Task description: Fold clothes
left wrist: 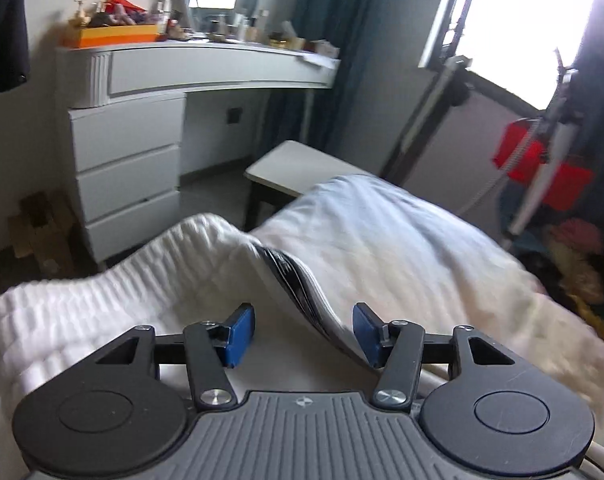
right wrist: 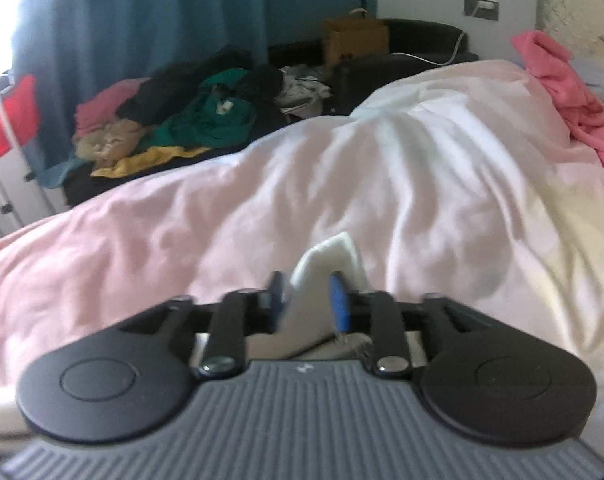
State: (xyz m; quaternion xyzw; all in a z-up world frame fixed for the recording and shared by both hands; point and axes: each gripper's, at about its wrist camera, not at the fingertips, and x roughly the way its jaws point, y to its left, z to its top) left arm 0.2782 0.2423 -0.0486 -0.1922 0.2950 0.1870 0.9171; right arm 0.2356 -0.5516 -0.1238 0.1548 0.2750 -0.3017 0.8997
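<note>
A white ribbed garment [left wrist: 114,300] with a black striped edge [left wrist: 292,280] is lifted in a hump over the bed in the left wrist view. My left gripper [left wrist: 303,332] is open, its blue pads [left wrist: 240,334] apart, and the striped edge runs between them against the right pad. In the right wrist view my right gripper [right wrist: 307,304] is shut on a white fold of the garment [right wrist: 325,264] that sticks up between the pads, above the bed.
The bed is covered by a pale pink-white duvet [right wrist: 381,184]. A pile of mixed clothes [right wrist: 174,120] lies beyond it, a pink garment [right wrist: 561,88] at the right. A white dresser [left wrist: 126,168], a stool [left wrist: 298,168] and a red bag [left wrist: 541,160] stand past the bed.
</note>
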